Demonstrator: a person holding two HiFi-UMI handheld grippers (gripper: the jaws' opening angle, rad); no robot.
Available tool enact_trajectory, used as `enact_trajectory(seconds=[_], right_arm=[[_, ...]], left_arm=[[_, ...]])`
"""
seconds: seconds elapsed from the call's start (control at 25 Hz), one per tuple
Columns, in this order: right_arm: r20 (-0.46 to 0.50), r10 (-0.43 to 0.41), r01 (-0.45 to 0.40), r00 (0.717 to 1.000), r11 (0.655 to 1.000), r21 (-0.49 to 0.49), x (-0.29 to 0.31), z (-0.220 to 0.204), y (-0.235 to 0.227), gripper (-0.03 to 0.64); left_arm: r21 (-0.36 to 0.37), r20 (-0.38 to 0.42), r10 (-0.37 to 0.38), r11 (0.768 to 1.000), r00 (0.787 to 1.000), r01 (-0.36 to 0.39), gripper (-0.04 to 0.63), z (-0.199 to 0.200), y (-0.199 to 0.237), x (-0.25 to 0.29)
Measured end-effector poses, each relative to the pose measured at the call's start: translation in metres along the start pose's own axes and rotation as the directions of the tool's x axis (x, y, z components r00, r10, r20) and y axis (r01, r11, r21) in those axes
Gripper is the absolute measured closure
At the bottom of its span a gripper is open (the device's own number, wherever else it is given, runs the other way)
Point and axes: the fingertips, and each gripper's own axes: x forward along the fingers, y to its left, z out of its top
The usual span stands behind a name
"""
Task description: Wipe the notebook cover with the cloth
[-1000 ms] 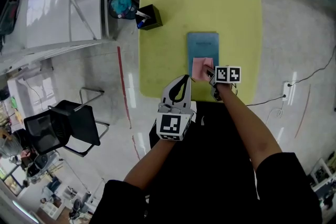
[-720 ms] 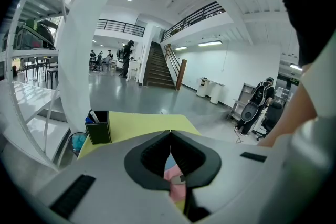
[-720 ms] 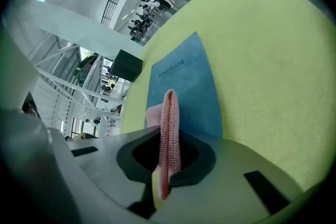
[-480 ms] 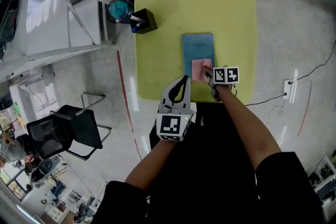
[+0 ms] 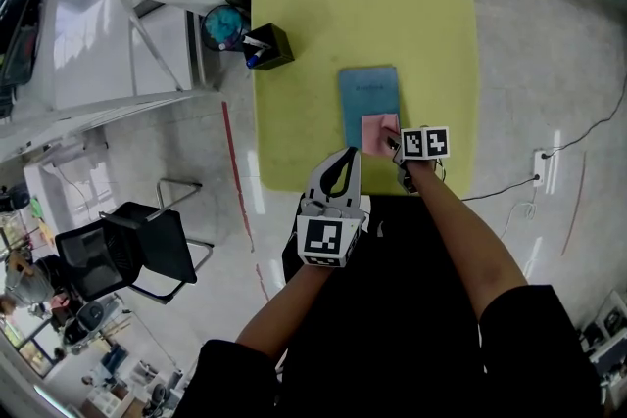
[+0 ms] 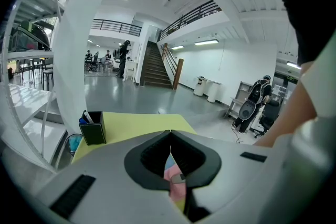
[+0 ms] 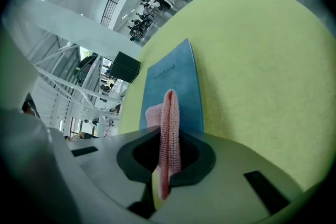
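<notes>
A blue notebook lies flat on the yellow table, its cover up. A pink knitted cloth rests on the notebook's near end. My right gripper is shut on the cloth, which stands pinched between its jaws over the notebook. My left gripper hangs off the table's near edge, jaws shut and empty, pointing toward the table.
A black pen holder with pens stands at the table's far left corner, also the pen holder in the left gripper view. A bin and a white rack stand left of the table. A black chair is on the floor.
The head view has shifted slightly. The right gripper with the cloth stays at the notebook's near end, edging a little right. The left gripper has dropped slightly back.
</notes>
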Motion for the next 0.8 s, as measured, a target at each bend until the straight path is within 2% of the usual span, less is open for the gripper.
enact_trajectory(seconds=[0.8], right_arm=[[-0.009,-0.016,0.016,1.0,1.0,0.007,-0.015,0.002,-0.013,0.581]], left_arm=[[0.013,0.025,0.025,1.0,0.999,-0.026,0.581,0.017,0.005,-0.007]])
